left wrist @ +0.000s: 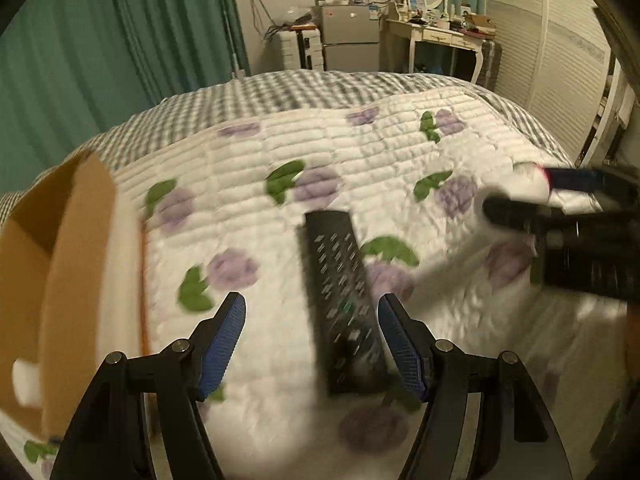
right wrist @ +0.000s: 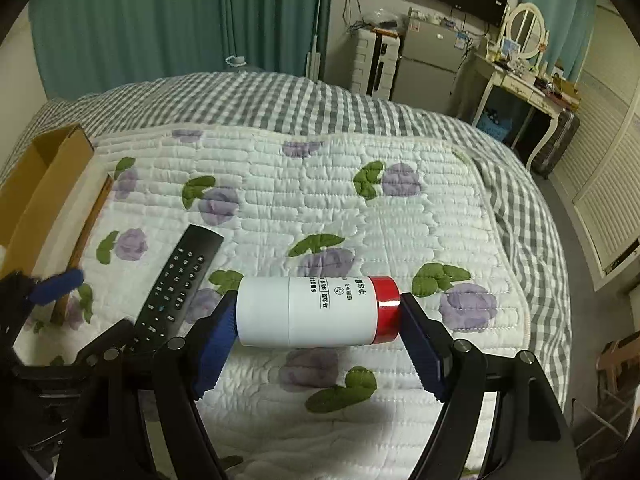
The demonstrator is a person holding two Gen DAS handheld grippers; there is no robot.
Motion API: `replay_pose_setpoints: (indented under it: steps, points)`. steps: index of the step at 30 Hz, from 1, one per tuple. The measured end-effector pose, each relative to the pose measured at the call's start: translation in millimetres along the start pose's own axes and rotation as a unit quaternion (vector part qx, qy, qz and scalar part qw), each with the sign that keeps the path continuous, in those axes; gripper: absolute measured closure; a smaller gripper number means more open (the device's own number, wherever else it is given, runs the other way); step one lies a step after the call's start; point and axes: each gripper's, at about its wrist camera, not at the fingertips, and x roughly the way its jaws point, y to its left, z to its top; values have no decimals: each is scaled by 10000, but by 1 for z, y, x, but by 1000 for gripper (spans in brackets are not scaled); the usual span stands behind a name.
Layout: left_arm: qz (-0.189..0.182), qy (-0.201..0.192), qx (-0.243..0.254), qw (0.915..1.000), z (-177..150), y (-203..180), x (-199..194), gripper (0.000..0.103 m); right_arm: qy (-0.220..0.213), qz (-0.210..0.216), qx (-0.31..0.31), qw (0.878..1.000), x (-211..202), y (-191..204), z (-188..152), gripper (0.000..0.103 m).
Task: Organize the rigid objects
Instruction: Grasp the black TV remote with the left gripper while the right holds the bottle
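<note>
A black remote control (left wrist: 342, 300) lies on the quilted bed cover; it also shows in the right wrist view (right wrist: 178, 280). My left gripper (left wrist: 312, 312) is open, its jaws on either side of the remote's near half, just above it. My right gripper (right wrist: 316, 312) is shut on a white bottle with a red cap (right wrist: 316, 310), held sideways by its two ends above the quilt. In the left wrist view the right gripper (left wrist: 516, 196) and the bottle (left wrist: 528, 184) appear blurred at the right. An open cardboard box (left wrist: 60, 280) stands at the left; it also shows in the right wrist view (right wrist: 36, 184).
The white floral quilt (right wrist: 320, 208) lies over a grey checked bedspread (right wrist: 260, 96). Beyond the bed stand green curtains (right wrist: 160, 20), a small fridge (right wrist: 428, 64), a white dresser with a mirror (right wrist: 520, 76) and louvred wardrobe doors (right wrist: 600, 184).
</note>
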Motion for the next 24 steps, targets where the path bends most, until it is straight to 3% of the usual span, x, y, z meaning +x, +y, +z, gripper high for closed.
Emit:
replay_pose_setpoints:
  steps: [12, 14, 18, 24]
  points:
    - [-98, 350, 73, 9993, 1, -23, 63, 36, 161, 289, 4, 9995, 12, -6, -10, 26]
    - [-231, 383, 72, 9990, 0, -21, 62, 57, 151, 286, 5, 9995, 11, -6, -10, 26]
    - [-283, 428, 313, 9982, -2, -23, 52, 60, 140, 348, 105, 9992, 8, -8, -11, 26]
    - [-357, 223, 283, 9987, -1, -16, 20, 63, 30, 392, 310, 9987, -9, -9, -13, 26]
